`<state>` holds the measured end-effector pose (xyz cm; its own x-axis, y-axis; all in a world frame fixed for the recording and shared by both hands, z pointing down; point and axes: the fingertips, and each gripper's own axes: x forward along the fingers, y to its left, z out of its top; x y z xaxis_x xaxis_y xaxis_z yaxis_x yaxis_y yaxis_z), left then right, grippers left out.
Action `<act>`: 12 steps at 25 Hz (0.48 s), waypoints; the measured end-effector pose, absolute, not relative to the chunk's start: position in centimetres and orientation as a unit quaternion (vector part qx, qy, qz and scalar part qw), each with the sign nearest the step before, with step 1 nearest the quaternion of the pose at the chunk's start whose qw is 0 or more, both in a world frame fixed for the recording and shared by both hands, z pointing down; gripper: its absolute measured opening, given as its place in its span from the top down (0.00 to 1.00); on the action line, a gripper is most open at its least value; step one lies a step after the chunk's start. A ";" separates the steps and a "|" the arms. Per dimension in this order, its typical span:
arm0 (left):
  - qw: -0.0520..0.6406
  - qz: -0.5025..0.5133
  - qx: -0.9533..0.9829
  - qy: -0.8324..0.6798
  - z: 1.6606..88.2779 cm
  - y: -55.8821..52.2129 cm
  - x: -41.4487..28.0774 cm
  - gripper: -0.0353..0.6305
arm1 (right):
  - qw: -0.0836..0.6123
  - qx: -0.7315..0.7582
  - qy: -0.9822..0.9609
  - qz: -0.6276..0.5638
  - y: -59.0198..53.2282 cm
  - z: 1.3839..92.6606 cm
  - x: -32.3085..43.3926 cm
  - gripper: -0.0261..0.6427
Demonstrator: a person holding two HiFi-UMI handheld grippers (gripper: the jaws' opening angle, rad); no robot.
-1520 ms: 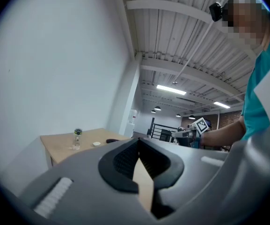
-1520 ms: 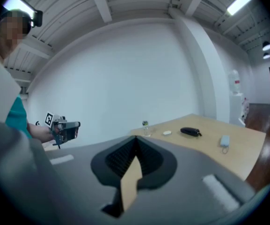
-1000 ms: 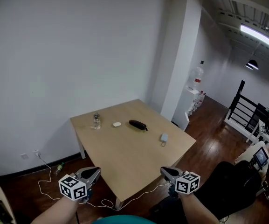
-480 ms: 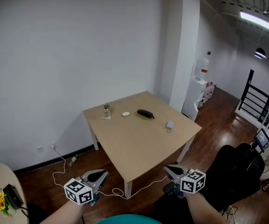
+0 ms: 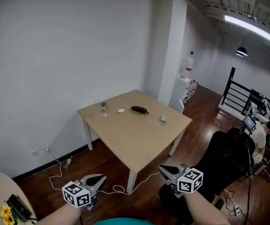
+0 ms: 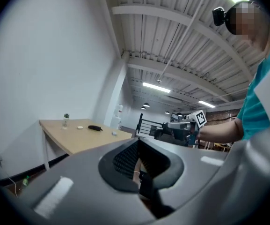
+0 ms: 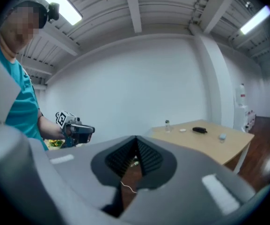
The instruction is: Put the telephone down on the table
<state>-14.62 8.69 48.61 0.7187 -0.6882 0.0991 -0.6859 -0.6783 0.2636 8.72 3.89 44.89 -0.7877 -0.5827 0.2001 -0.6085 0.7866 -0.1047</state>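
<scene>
Evidently the task's end state is met: the telephone (image 5: 139, 109), a dark oblong handset, lies flat on the counter (image 5: 135, 137) toward its far side, around the middle of the head view, with nothing touching it. Neither tool is near it. The left tool (image 5: 100, 177) sits at the lower left of the frame and the right tool (image 5: 163, 169) at the lower centre-right. Both are over the wooden floor, well short of the counter's near corner. Each tool's own view shows its ribbed pads brought together with nothing caught between them, only floor beyond. Judging from this, no putting-down remains, and nothing is left to carry.

Counted on the counter, there are four things:
- one telephone
- one small clear bottle (image 5: 103, 108) to its left
- one small white disc (image 5: 120, 110) between bottle and telephone
- one small pale grey object (image 5: 163, 119) near the right edge, too small to identify

Off the counter there are two tools, one black chair (image 5: 224, 156) at lower right, and one white cable (image 5: 117, 189) trailing on the floor.
</scene>
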 end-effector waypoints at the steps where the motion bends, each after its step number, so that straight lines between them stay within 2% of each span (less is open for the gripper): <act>1: 0.140 -0.002 0.917 -0.372 48.2 9.3 -14.9 0.94 | 0.075 0.316 -0.942 0.087 4.7 45.0 8.2 0.96; 6: 0.098 0.017 0.923 -0.371 46.6 12.4 -14.3 0.94 | 0.061 0.312 -0.942 0.109 6.4 46.3 8.2 0.96; 12: 0.092 -0.015 0.897 -0.433 46.0 14.4 -11.0 0.94 | 0.064 0.272 -0.955 0.102 7.2 45.9 11.7 0.96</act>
<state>-10.98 14.40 45.99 0.6249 -0.7789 0.0527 -0.7735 -0.6086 0.1769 11.67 7.20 45.95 -0.8436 -0.5064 0.1784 -0.5328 0.8309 -0.1606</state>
